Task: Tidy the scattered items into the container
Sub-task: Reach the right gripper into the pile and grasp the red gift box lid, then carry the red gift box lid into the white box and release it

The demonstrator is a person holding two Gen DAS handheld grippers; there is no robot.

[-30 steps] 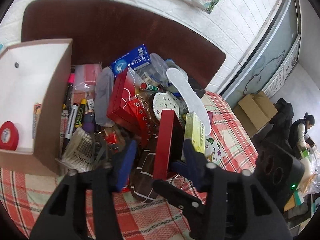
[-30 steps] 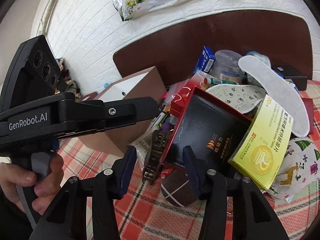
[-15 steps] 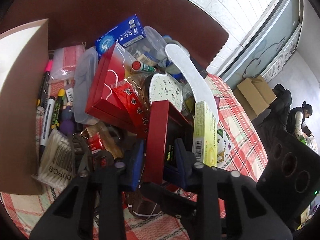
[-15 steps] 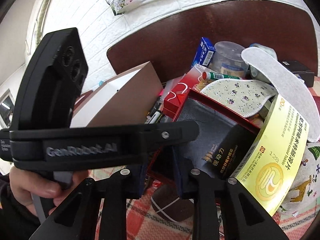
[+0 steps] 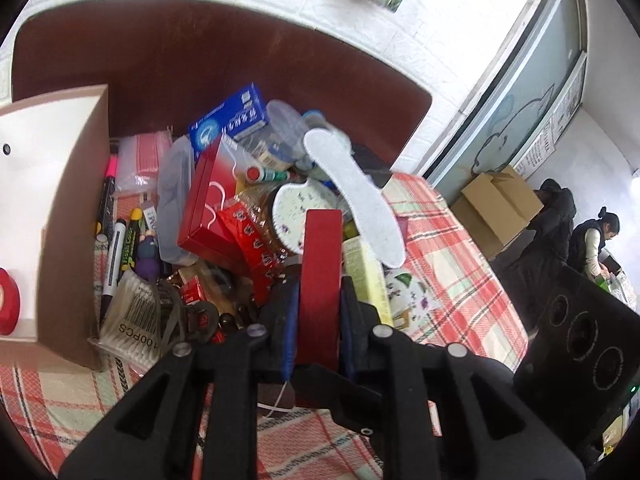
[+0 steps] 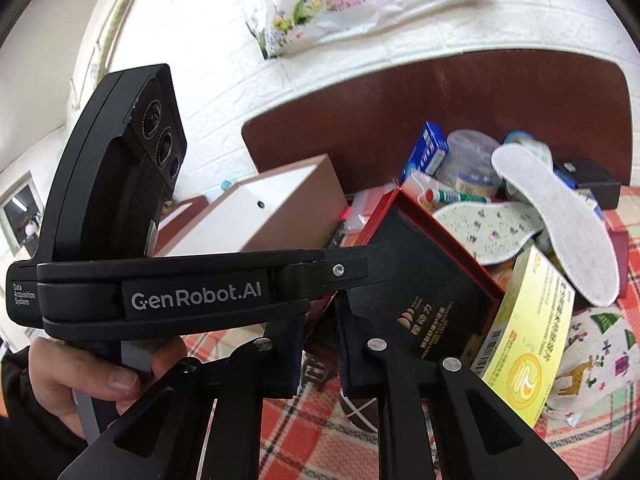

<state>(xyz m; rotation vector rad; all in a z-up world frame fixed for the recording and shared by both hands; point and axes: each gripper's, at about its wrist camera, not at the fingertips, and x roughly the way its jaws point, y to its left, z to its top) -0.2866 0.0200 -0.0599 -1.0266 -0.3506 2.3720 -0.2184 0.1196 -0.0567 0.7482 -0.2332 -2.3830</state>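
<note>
A red box lid with a black lining [image 6: 420,280] stands on edge in the pile of items. My left gripper [image 5: 319,312] is shut on its red rim [image 5: 320,280]. My right gripper [image 6: 318,344] is shut on the same lid's lower edge. The left gripper body [image 6: 160,280] crosses the right wrist view. The brown container with a white inside [image 5: 60,208] stands at the left and holds a red tape roll [image 5: 8,308]. It also shows in the right wrist view [image 6: 272,216].
The pile holds a red box [image 5: 208,208], a blue box [image 5: 228,120], markers [image 5: 116,248], a cotton-swab pack [image 5: 128,320], insoles [image 5: 352,184], a yellow box [image 6: 528,336] and a brown patterned ball [image 6: 360,412]. A plaid cloth [image 5: 448,264] covers the table. People stand far right [image 5: 592,240].
Both grippers have closed from open onto the red lid. The left one moved forward around its rim, and the lid now stands more upright.
</note>
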